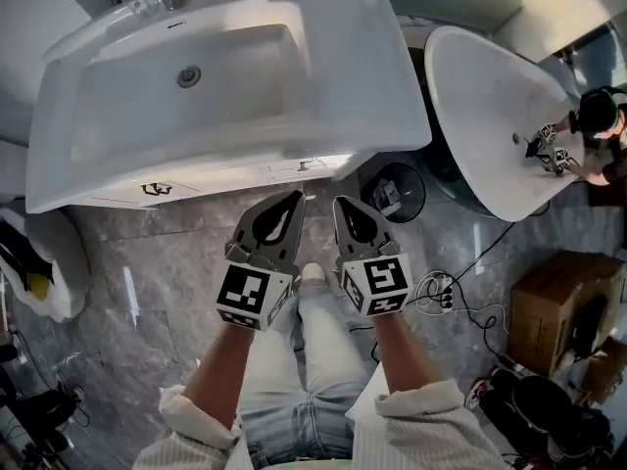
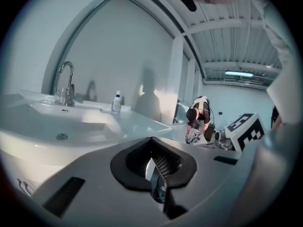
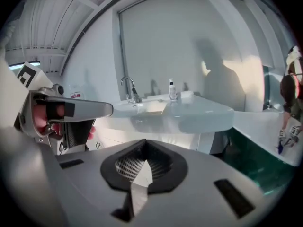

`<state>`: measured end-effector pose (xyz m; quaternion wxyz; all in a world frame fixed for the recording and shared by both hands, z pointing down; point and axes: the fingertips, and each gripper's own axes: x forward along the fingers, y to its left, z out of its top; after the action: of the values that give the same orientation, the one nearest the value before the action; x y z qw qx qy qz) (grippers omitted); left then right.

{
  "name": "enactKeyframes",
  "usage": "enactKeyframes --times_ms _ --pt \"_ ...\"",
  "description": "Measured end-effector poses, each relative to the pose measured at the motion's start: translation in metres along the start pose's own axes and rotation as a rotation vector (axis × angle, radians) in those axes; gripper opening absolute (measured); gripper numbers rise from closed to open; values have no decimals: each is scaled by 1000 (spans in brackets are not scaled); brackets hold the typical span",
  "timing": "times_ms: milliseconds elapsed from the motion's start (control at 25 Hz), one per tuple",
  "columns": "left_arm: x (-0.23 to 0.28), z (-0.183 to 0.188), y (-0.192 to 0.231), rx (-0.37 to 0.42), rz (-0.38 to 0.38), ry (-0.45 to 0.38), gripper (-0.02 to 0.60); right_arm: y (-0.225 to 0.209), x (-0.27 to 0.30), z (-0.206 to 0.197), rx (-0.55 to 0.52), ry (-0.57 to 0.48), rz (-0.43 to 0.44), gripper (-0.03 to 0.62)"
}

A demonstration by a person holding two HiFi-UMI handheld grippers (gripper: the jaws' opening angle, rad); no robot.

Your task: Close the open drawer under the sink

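The white sink [image 1: 225,76] fills the upper part of the head view. A narrow white strip of the drawer [image 1: 211,179] shows just past the basin's front rim, with a small handle [image 1: 306,165] on it. How far the drawer stands out, I cannot tell. My left gripper [image 1: 293,198] and right gripper [image 1: 339,204] sit side by side just below that strip, tips pointing at it, both shut and holding nothing. In the right gripper view the drawer front [image 3: 120,137] lies under the sink [image 3: 184,112], ahead of the right gripper [image 3: 144,142]. The left gripper [image 2: 151,139] faces over the basin [image 2: 57,122].
A second white basin [image 1: 485,116] stands at the right, with a person [image 1: 598,130] bent over it. A round black object [image 1: 394,190] sits on the floor near the right gripper. A power strip with cables [image 1: 437,293], a cardboard box [image 1: 566,302] and bags lie at lower right. My legs are below.
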<state>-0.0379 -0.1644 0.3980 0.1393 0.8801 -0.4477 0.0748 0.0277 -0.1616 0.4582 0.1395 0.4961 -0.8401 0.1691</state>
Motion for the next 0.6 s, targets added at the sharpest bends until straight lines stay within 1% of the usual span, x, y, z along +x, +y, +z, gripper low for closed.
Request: enactKeyframes --times_ms 160,280,440,600 --pt "-11 37 -27 38 -42 -19 15 -2 -20 33 -11 -26 26 9" --pt "-25 61 -42 56 -45 -43 15 1 -37 64 -33 -69 63 9" --pt "-48 108 -52 25 -16 -127 15 15 -64 115 -78 -137 121 9" --pt "-71 153 -55 39 0 -214 15 34 -87 164 -90 -203 183 9"
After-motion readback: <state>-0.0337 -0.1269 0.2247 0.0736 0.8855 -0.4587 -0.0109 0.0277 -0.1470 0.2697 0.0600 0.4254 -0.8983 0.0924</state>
